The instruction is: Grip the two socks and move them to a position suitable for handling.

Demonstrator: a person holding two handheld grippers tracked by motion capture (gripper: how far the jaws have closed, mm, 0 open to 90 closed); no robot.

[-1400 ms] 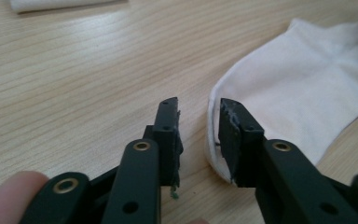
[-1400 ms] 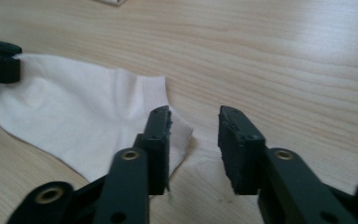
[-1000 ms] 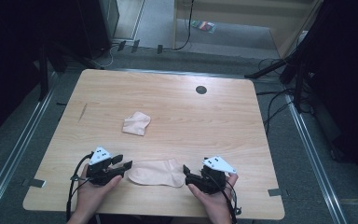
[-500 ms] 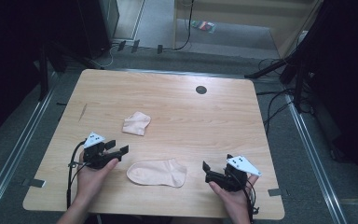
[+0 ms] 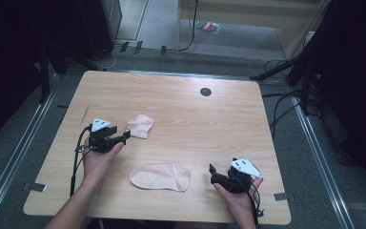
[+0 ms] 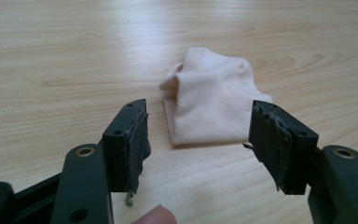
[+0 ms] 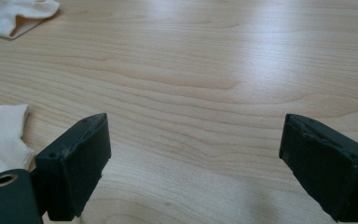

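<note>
Just ahead of the left gripper (image 6: 198, 140), wide open and empty, the folded sock (image 6: 212, 100) looks soft, light; pinch its near edge.

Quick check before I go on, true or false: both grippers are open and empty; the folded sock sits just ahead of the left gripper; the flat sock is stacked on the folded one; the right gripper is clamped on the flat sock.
1. Left gripper and right gripper are open, nothing between the jaws. True.
2. The folded sock lies just ahead of the left gripper. True.
3. The flat sock is stacked on the folded one. False: they lie apart on the table.
4. The right gripper is clamped on the flat sock. False: it is beside the sock, not touching.
</note>
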